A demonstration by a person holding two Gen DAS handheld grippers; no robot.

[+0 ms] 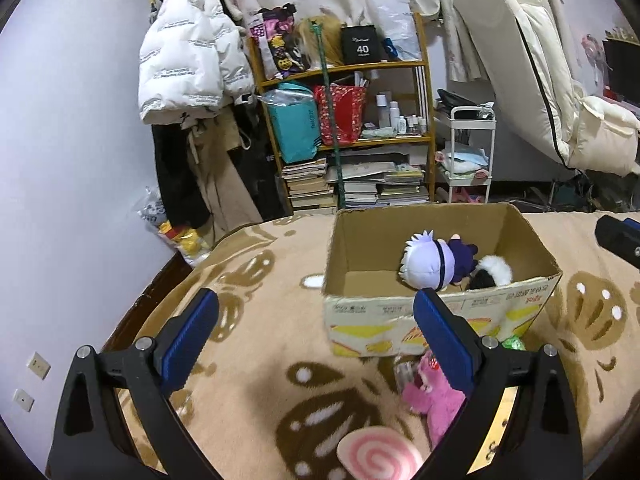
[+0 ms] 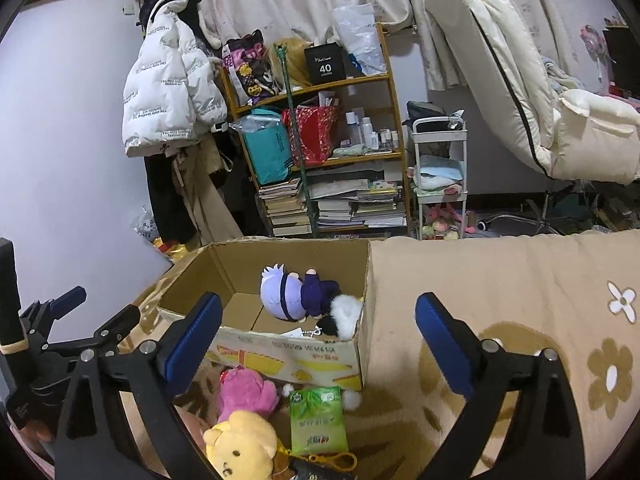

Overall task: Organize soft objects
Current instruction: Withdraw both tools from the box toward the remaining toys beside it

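Note:
An open cardboard box (image 1: 440, 312) (image 2: 288, 356) stands on a beige patterned blanket. Inside lie a doll with pale lilac hair (image 1: 428, 266) (image 2: 280, 292) and a black-and-white fluffy toy (image 1: 492, 272) (image 2: 344, 316). In front of the box lie a pink plush (image 1: 432, 396) (image 2: 246, 392), a yellow bear (image 2: 240, 448), a green packet (image 2: 318, 420) and a pink swirl cushion (image 1: 378, 458). My left gripper (image 1: 316, 304) is open and empty, short of the box's left corner. My right gripper (image 2: 320, 306) is open and empty over the box's near wall.
The blanket (image 2: 500, 280) stretches bare to the right of the box. Behind stand a crowded wooden shelf (image 1: 348, 128), hanging coats (image 1: 188, 56), a small white cart (image 2: 440, 176) and a cream recliner (image 2: 540, 100). The bed's left edge drops by the wall.

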